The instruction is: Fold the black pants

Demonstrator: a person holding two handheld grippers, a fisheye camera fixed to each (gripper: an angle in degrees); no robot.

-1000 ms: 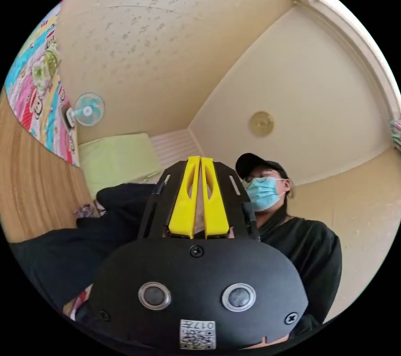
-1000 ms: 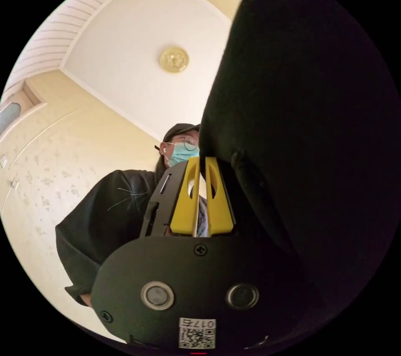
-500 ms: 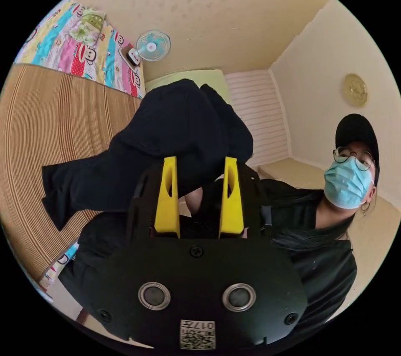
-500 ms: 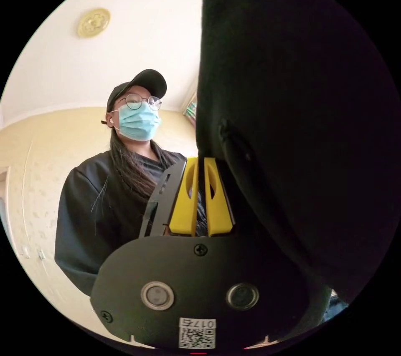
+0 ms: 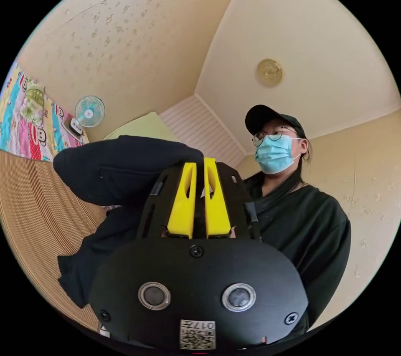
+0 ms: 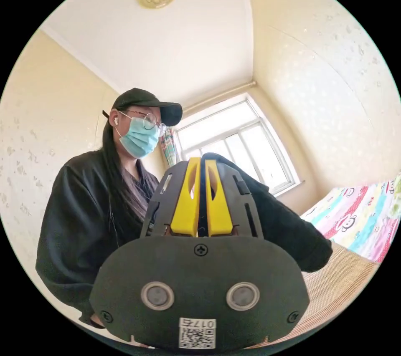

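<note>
The black pants (image 5: 121, 172) hang in a bunched fold over a woven bamboo mat (image 5: 33, 210) in the left gripper view. My left gripper (image 5: 199, 164) has its yellow jaws shut on a fold of that black cloth at the tips. In the right gripper view the black pants (image 6: 284, 226) drape down to the right from my right gripper (image 6: 201, 162), whose yellow jaws are shut on the cloth's edge. A person in a black top (image 5: 309, 226) stands behind both grippers.
A colourful cartoon-print sheet (image 5: 21, 122) lies beyond the mat, with a small fan (image 5: 88, 112) and a green pillow (image 5: 142, 128) at the wall. In the right gripper view a window (image 6: 234, 143) is behind, the printed sheet (image 6: 363, 218) and mat (image 6: 338, 281) lower right.
My left gripper, open half a second ago, has shut on the pants. The right view has swung round; the cloth that covered its right half now hangs lower, showing window and bed.
</note>
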